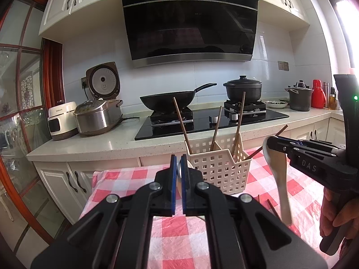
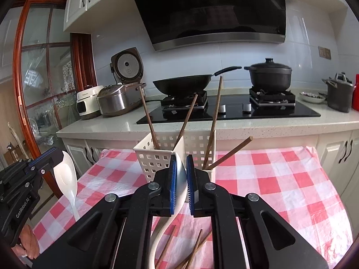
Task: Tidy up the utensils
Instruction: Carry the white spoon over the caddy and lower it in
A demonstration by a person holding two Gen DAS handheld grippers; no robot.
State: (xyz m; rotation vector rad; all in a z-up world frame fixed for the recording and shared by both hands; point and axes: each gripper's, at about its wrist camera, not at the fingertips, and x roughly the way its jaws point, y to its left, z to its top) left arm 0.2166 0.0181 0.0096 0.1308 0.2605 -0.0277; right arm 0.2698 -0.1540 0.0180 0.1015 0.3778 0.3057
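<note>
Two white ceramic spoons are held aloft at once above the checked surface [image 2: 280,179]. The left hand-held gripper [image 1: 178,168] is clamped on the bowl of one spoon [image 2: 66,174], handle hanging down, left of the basket. The right hand-held gripper [image 2: 180,172] is likewise closed on the other spoon [image 1: 278,174] by its bowl, handle trailing below the jaws. The white perforated basket [image 1: 218,168] stands just ahead, divided into compartments; four brown chopsticks [image 2: 213,121] already lean out of it (which compartment each occupies cannot be told for all). More chopsticks [image 2: 195,246] lie loose on the cloth, beneath the right gripper. Judged: spoons are to be dropped next. For a clean drop, each spoon is best carried over a compartment, handle kept vertical and threaded between the leaning sticks, lowered well inside before release. One spoon at a time is advised, lest the light basket be tipped.
</note>
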